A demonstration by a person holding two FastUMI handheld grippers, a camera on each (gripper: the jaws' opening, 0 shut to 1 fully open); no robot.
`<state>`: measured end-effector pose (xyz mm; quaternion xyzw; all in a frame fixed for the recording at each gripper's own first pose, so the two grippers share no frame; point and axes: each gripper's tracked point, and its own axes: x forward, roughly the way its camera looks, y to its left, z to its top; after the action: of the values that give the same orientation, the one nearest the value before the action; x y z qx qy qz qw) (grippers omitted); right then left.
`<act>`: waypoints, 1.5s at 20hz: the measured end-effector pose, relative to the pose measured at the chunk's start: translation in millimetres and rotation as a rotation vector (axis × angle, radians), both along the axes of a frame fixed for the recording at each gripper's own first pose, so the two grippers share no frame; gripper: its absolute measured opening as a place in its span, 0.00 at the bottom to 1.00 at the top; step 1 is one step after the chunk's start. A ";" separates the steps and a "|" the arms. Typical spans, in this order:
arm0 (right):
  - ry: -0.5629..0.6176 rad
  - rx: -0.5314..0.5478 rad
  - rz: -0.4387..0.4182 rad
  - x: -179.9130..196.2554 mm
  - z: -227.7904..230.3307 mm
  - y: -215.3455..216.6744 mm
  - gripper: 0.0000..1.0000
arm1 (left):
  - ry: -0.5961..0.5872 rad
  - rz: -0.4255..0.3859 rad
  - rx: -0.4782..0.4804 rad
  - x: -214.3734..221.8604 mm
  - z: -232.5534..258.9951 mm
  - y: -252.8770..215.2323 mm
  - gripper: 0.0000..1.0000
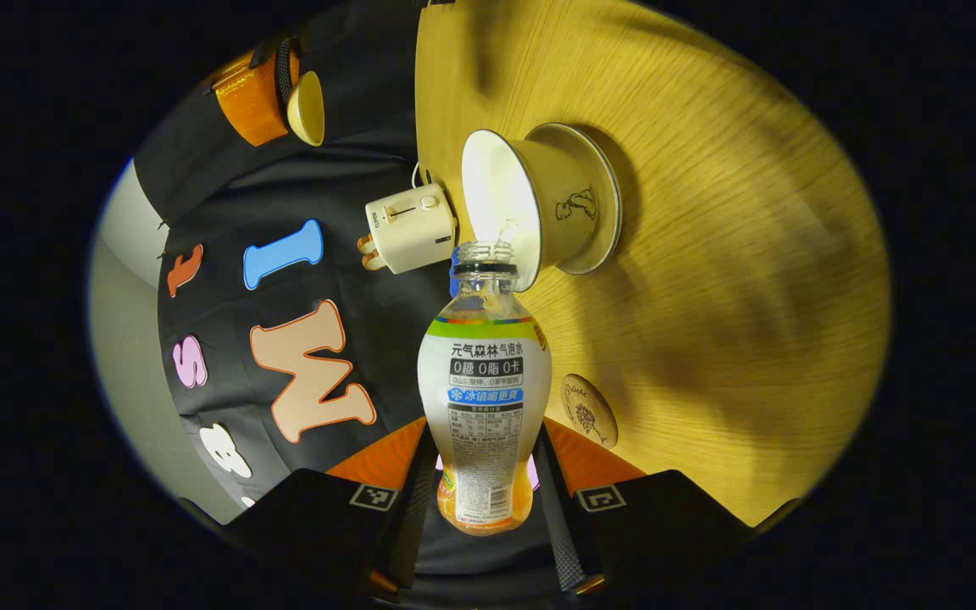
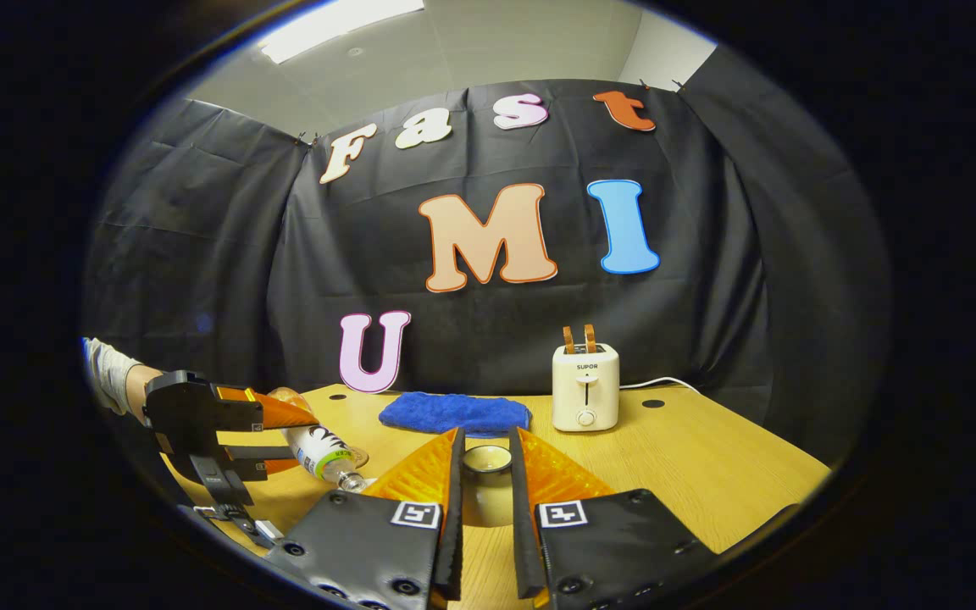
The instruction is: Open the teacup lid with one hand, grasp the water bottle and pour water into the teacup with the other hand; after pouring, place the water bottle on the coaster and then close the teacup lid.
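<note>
Sideways, left gripper (image 1: 485, 474) tips bottle (image 1: 485, 398); teacup (image 1: 539, 199) apparently filling.

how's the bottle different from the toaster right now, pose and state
The bottle is tipped over, mouth aimed at the teacup; the toaster stands upright. The bottle is held off the table between the left tool fingers; the toaster rests untouched on the table. The bottle is open; the toaster's slots hold toast.

Left gripper view was rolled sideways and sat close on my water bottle (image 1: 485, 398), facing the teacup (image 1: 539, 199) and toaster (image 1: 410, 227). Right gripper view sat level and low over the table (image 2: 708, 466), facing the wall. Both caught the toaster (image 2: 585, 385) and bottle (image 2: 323, 453).
</note>
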<state>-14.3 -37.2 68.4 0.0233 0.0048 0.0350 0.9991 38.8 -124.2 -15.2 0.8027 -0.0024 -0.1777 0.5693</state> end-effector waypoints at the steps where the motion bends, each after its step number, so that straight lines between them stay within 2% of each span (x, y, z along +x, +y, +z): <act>1: 0.003 0.002 0.003 -0.3 -0.5 1.5 0.28 | -0.004 -0.003 0.012 -0.3 2.8 -1.8 0.62; 21: 0.002 -0.002 0.022 -2.8 1.0 8.1 0.28 | -0.085 -0.028 0.253 0.2 34.2 -14.1 0.61; 26: -0.008 0.009 0.022 -4.3 5.1 6.1 0.28 | -0.102 -0.028 0.269 -3.2 40.2 -16.8 0.63; 30: -0.004 0.013 0.018 -4.9 4.2 4.6 0.28 | -0.098 -0.028 0.235 -2.4 39.8 -17.0 0.62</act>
<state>-19.3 -32.6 72.6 0.0295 0.0025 0.0443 0.9986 36.4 -141.1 24.6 0.8716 -0.0205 -0.1450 0.4678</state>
